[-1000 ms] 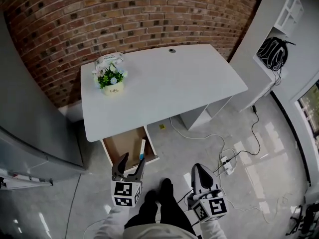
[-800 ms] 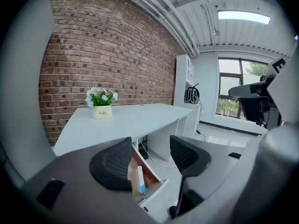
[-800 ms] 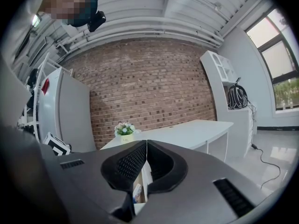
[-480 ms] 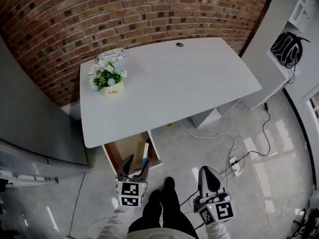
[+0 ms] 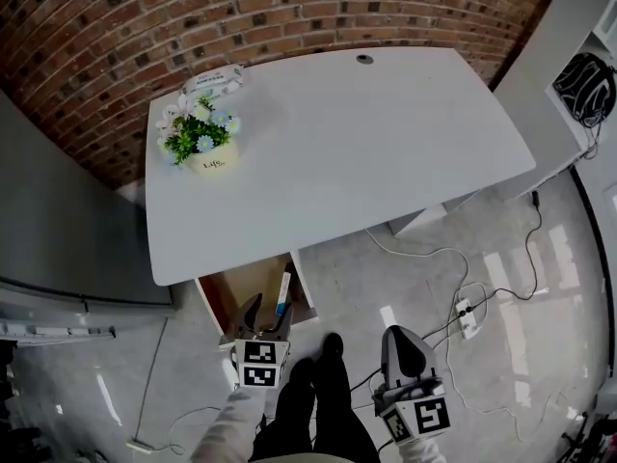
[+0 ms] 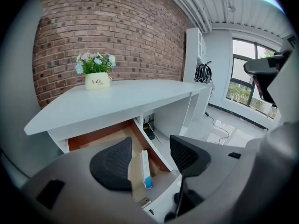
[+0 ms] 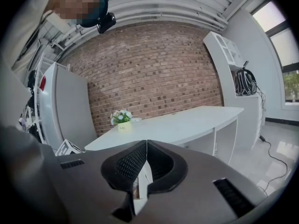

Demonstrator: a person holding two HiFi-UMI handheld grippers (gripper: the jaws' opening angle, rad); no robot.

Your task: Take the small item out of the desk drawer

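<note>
The desk drawer [image 5: 224, 290] stands pulled out under the left front of the white desk [image 5: 337, 143], its wooden bottom showing. A small white box with a blue end [image 5: 282, 294] lies along the drawer's right wall. My left gripper [image 5: 262, 317] hangs open just in front of the drawer's front edge, empty. In the left gripper view the box [image 6: 145, 168] shows between the open jaws of that gripper [image 6: 149, 158], below them, in the drawer [image 6: 96, 135]. My right gripper [image 5: 403, 347] is shut and empty, held back to the right over the floor; in its own view the right gripper [image 7: 146, 164] has its jaws together.
A flower pot [image 5: 207, 145] and a pack of wipes [image 5: 214, 81] sit at the desk's far left. A grey cabinet [image 5: 58, 230] flanks the desk's left. A power strip [image 5: 469, 318] and cables lie on the floor at right. My shoes [image 5: 328, 350] are by the drawer.
The view has moved in toward the desk. My left gripper, still open, now stands closer to the drawer's front edge. The right gripper stays shut at my side.
</note>
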